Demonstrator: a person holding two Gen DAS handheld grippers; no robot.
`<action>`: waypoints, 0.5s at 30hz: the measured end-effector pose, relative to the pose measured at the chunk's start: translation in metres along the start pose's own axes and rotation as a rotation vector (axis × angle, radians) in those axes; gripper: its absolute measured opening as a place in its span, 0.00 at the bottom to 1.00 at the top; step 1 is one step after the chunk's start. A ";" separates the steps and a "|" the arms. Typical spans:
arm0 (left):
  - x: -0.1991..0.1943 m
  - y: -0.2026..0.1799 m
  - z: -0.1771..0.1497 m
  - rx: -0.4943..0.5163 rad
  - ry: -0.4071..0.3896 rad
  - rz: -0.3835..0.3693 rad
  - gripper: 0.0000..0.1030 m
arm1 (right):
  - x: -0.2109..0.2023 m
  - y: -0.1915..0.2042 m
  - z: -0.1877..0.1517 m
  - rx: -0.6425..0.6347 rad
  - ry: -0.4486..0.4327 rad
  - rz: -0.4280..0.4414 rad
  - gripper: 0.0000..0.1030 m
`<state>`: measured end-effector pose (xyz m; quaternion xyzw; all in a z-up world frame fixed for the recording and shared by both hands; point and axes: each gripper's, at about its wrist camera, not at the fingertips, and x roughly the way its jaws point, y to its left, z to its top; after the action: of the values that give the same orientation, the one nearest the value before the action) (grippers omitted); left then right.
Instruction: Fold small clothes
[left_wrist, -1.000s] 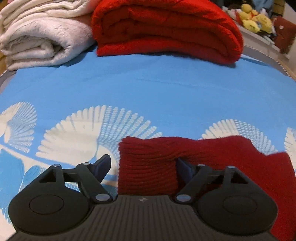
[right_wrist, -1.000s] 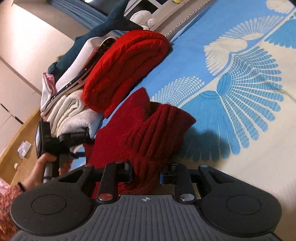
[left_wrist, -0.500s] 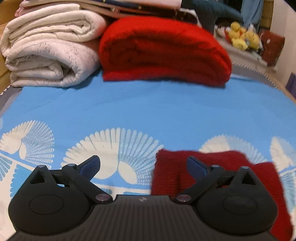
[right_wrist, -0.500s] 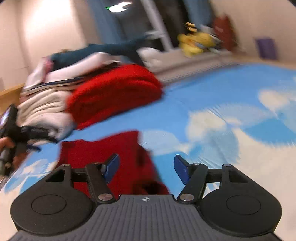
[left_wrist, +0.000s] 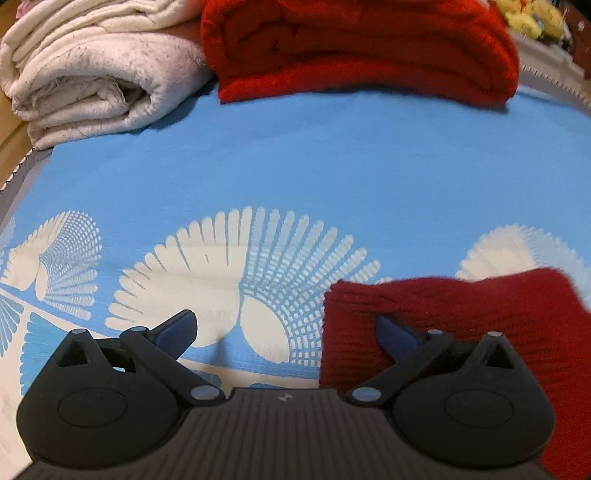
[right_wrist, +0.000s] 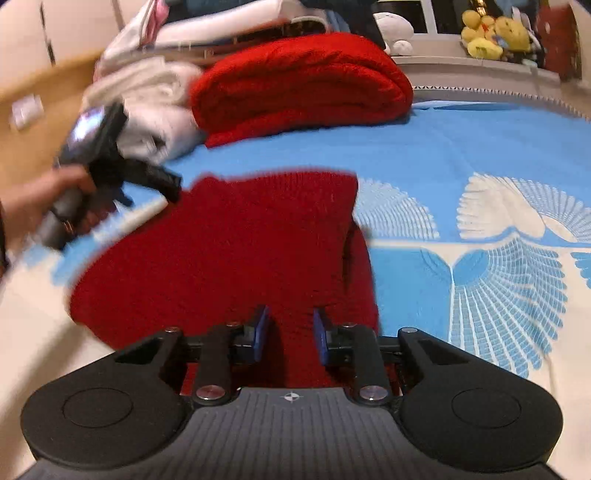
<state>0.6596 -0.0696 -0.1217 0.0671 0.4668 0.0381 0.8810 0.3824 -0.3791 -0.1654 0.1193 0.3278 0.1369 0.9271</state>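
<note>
Since a second ago the dark red knit garment (right_wrist: 229, 251) has gone from a raised bunch pinched at the right claw to a flatter folded slab on the bed, and the left claw has let go and drawn off to the garment's left.

Garment: lies on the blue fan-print bedspread (left_wrist: 295, 166), centre of the right wrist view, lower right of the left wrist view (left_wrist: 461, 325). One thicker ridge runs down its right edge.

Right claw (right_wrist: 289, 334): jaws have just been closing, after a brief opening. Blue pads stand narrow with the near hem of the knit between them; the picture looks like a pinch on that hem.

Left claw (left_wrist: 286, 330): jaws have just been opening and now stand fully spread, nothing between them. Its right finger overlaps the garment's left edge in the picture; contact cannot be told. It also shows, blurred, at the left of the right wrist view (right_wrist: 147, 177), held in a hand (right_wrist: 44, 199).

Risks, judged: lifting the pinched hem alone could drag the whole slab and undo the fold, as the knit is heavy. The spread finger could snag the loose weave.

Surroundings: folded red blanket (left_wrist: 362, 48) and cream blanket (left_wrist: 96, 74) at top of frame, well apart from the garment; yellow plush toys (right_wrist: 495, 33) beyond. Nothing blocks the working area.
</note>
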 end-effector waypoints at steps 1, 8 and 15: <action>-0.012 0.006 0.000 -0.005 -0.023 -0.018 1.00 | -0.004 0.000 0.011 -0.001 -0.039 0.002 0.28; -0.047 0.006 -0.059 0.122 0.016 -0.079 1.00 | 0.088 -0.010 0.075 0.031 0.082 -0.182 0.33; -0.117 0.032 -0.137 0.077 -0.074 -0.085 1.00 | 0.025 0.000 0.061 0.181 -0.012 -0.226 0.51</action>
<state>0.4804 -0.0422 -0.0977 0.0822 0.4375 -0.0197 0.8952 0.4404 -0.3788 -0.1340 0.1654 0.3444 0.0011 0.9241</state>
